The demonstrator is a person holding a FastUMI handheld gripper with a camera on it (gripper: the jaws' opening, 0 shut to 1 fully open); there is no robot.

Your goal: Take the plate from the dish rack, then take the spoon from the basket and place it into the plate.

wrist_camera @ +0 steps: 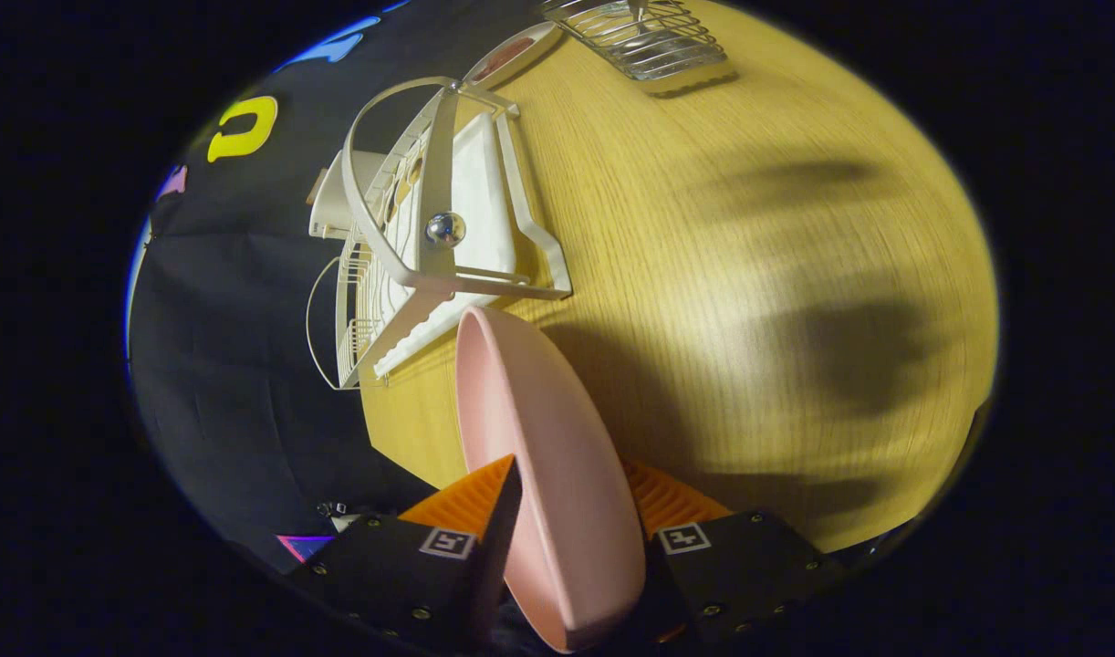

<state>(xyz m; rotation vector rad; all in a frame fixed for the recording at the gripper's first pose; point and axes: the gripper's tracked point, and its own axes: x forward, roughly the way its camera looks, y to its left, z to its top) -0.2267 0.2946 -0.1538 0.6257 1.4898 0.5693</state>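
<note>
A pink plate (539,447) stands on edge between my fingers, and my gripper (567,497) is shut on it, one finger on each face. The plate hangs above the wooden table (749,274), clear of the white dish rack (439,246), which stands just beyond it near the table's edge. The rack holds nothing that I can see. Far beyond, at the back of the table, stands a wire basket (644,36); the spoon inside it is too small to make out.
A small white dish with a reddish inside (512,55) lies between the rack and the basket. Broad bare tabletop spreads to the right of the plate, crossed by dark shadows. The black booth wall runs along the table's left side.
</note>
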